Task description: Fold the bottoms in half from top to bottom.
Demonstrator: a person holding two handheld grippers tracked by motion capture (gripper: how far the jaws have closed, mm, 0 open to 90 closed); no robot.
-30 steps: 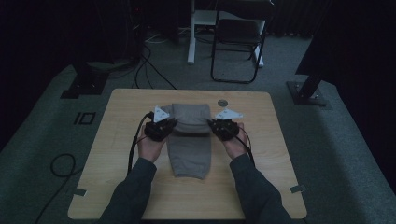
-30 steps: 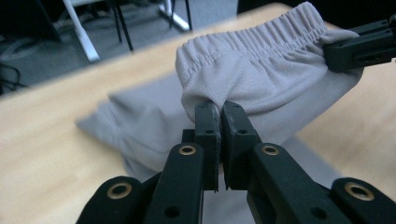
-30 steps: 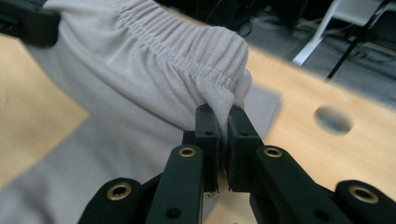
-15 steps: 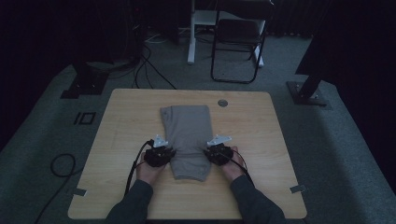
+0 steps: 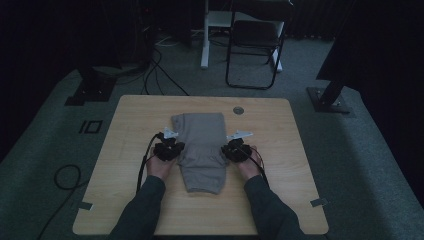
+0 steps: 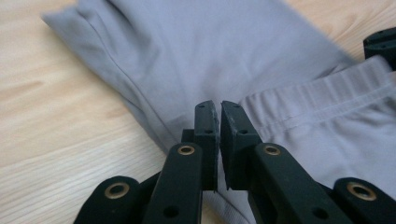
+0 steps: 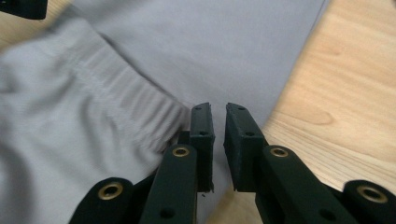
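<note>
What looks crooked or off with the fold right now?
Nothing stands out: the grey garment lies folded and roughly square on the table, ribbed hem laid over it, left gripper and right gripper at its sides.

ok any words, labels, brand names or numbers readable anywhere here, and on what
None can be read.
Grey garment: plain fabric and a ribbed band, with no tag or print showing.
Wooden table: no lettering.
Left gripper and right gripper: bare black jaws with no markings.
</note>
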